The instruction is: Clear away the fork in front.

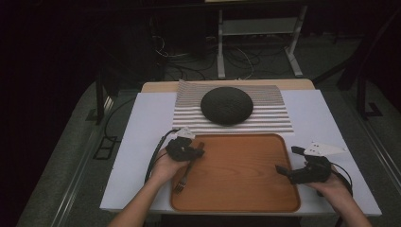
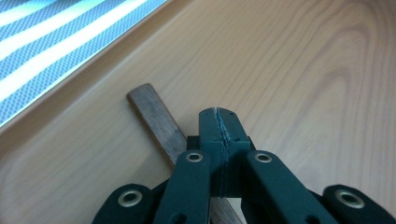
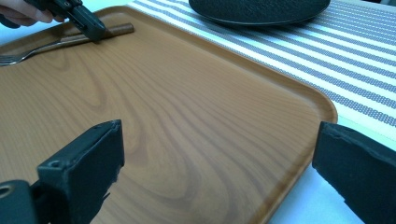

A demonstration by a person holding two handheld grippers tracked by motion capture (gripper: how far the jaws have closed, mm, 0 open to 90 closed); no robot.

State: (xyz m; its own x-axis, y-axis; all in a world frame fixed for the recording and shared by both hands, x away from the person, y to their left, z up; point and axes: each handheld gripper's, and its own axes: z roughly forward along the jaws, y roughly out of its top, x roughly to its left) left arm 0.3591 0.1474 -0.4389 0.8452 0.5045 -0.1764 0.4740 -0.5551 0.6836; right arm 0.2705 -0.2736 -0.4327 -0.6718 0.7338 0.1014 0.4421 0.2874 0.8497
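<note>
A fork with a dark wooden handle lies along the left side of a wooden tray, tines toward the person. My left gripper is shut, jaws meeting in a closed seam, and its tip rests on or just over the handle, which passes beneath it. The right gripper view shows that tip touching the fork handle. My right gripper stands open at the tray's right edge, with bare tray between its jaws.
A dark round plate sits on a striped placemat just beyond the tray. The white table top ends close to both hands. Table legs and cables lie on the floor behind.
</note>
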